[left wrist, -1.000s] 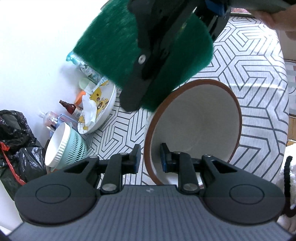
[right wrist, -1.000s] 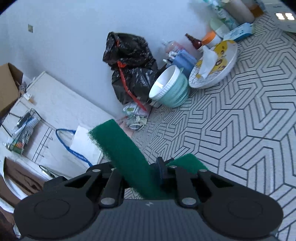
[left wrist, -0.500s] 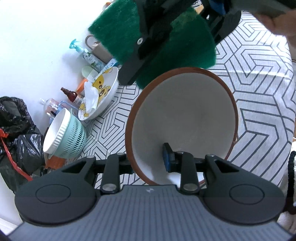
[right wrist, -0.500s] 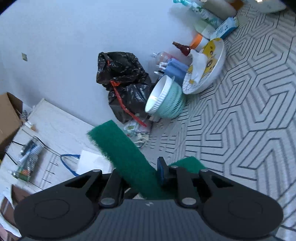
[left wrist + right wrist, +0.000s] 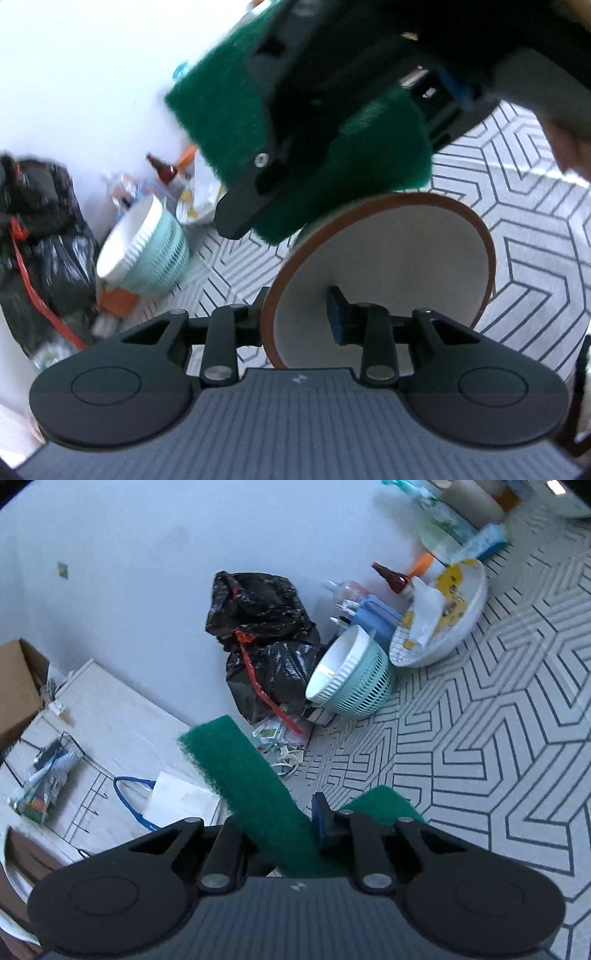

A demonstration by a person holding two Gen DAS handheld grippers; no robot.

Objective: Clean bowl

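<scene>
In the left wrist view a bowl (image 5: 391, 258), white inside with a brown rim, is tipped up on its edge, its hollow towards the camera. My left gripper (image 5: 297, 309) is shut on its near rim, one finger outside the wall and the blue pad (image 5: 337, 310) inside. Above it my right gripper (image 5: 280, 823) is shut on a green scouring pad (image 5: 236, 771). The scouring pad (image 5: 229, 122) hangs over the bowl's far rim and hides that part of it. Whether it touches the rim I cannot tell.
A hexagon-patterned tablecloth (image 5: 498, 746) covers the table. At its back edge by the wall stand a teal colander holding a white bowl (image 5: 351, 683), a cartoon plate with tissue (image 5: 447, 616), bottles (image 5: 391, 578) and black bin bags (image 5: 266, 646). A hand (image 5: 569, 147) shows at top right.
The right gripper with the scouring pad has come down and nearer, now over the bowl's far rim. The bowl has rolled a little in the left gripper's hold.
</scene>
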